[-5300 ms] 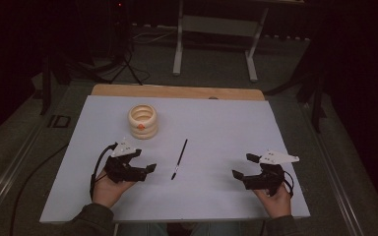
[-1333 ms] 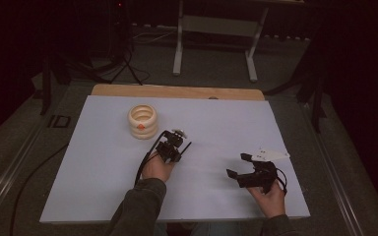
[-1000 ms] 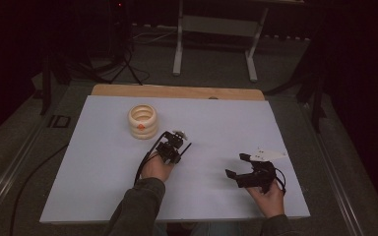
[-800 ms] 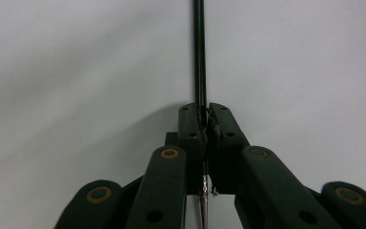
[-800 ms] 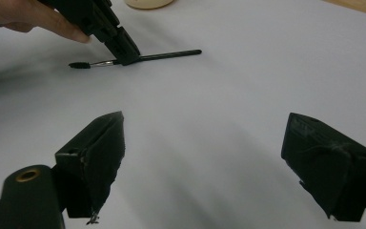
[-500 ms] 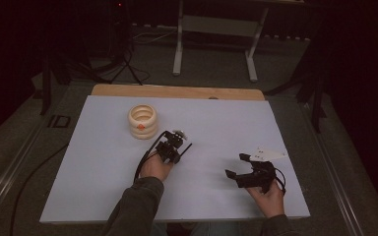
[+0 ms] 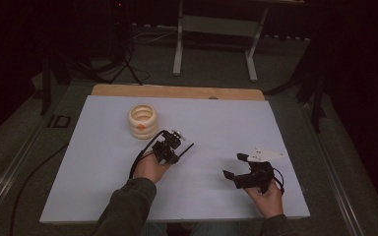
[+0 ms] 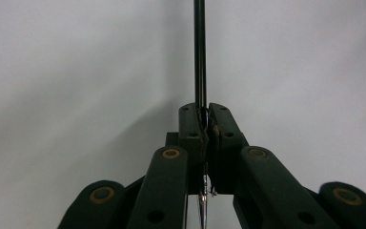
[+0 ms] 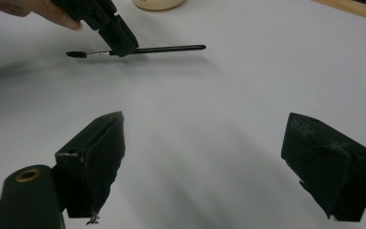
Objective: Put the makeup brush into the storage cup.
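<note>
Black slim brush (image 9: 138, 49) is pinched crosswise near its bristle end by the left gripper (image 7: 173, 146); right gripper (image 7: 236, 166) is held spread, well apart.

Brush (image 8: 200, 52): handle runs off the top edge in the left gripper view; the pinched stretch sits hidden between the left gripper (image 8: 204, 119) pads, the tip end cut by the bottom edge. High view: brush (image 7: 187, 149) mostly covered by that gripper, bristles too small to tell. Right gripper view: cream ringed holder (image 9: 156, 4) cropped at the top edge; hand (image 9: 33, 8) cut off too. Holder's orange mark (image 7: 141, 126): unreadable.
</note>
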Available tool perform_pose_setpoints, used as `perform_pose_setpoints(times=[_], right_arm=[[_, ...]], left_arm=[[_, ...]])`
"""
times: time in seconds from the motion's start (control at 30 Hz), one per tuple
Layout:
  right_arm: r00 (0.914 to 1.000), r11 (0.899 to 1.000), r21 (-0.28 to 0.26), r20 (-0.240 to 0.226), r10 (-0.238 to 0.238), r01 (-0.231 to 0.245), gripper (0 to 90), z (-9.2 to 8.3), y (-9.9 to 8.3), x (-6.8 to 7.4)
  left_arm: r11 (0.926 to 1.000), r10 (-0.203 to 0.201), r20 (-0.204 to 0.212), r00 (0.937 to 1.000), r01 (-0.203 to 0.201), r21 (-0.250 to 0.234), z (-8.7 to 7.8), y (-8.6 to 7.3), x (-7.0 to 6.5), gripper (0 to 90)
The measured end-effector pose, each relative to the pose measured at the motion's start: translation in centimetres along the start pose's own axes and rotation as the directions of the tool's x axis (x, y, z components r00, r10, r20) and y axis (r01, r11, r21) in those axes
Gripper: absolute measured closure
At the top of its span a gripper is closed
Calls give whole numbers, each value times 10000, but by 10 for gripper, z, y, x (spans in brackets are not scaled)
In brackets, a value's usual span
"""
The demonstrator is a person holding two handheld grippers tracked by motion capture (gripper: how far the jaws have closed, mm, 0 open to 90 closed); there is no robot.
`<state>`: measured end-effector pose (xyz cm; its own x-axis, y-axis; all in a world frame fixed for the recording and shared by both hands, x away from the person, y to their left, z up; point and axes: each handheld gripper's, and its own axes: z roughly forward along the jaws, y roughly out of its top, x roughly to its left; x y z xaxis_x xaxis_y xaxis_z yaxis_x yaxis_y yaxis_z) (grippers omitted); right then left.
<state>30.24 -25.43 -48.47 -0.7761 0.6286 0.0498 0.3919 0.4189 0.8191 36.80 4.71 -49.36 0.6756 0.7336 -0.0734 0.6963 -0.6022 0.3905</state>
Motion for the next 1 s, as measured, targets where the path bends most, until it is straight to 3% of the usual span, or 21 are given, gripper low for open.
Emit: perform_pose_setpoints(times=[0.3, 0.37, 0.47, 0.67, 0.87, 0.9, 0.97, 1.0], right_arm=[[9983, 9984, 92, -216, -549, 551, 146, 2, 18, 9], [9980, 9982, 112, -248, -582, 585, 146, 3, 20, 10], [9952, 9963, 216, -520, -824, 836, 145, 8, 30, 12], [9892, 9915, 212, -750, -1261, 1280, 145, 13, 46, 16], [9735, 9790, 362, -1197, -1949, 2005, 147, 22, 66, 26], [9656, 9720, 406, -1316, -2245, 2315, 149, 26, 74, 29], [9620, 9691, 440, -1395, -2347, 2428, 156, 28, 77, 31], [9524, 9613, 479, -1578, -2608, 2712, 175, 32, 83, 36]], left_arm=[[9978, 485, 49, 9988, -482, -447, -28, -18, 9, 864], [9978, 485, 49, 9988, -482, -447, -28, -18, 9, 865], [9923, 1047, 26, 9945, -1043, -673, -41, -26, 5, 864], [9835, 1474, 79, 9890, -1457, -1073, -57, -32, 3, 864], [9703, 2014, 161, 9794, -1972, -1398, -70, -41, -1, 864], [9664, 2178, 183, 9758, -2129, -1443, -71, -44, -3, 865], [9630, 2331, 207, 9722, -2278, -1437, -72, -46, -4, 865], [9583, 2518, 235, 9675, -2458, -1456, -72, -47, -6, 864]])
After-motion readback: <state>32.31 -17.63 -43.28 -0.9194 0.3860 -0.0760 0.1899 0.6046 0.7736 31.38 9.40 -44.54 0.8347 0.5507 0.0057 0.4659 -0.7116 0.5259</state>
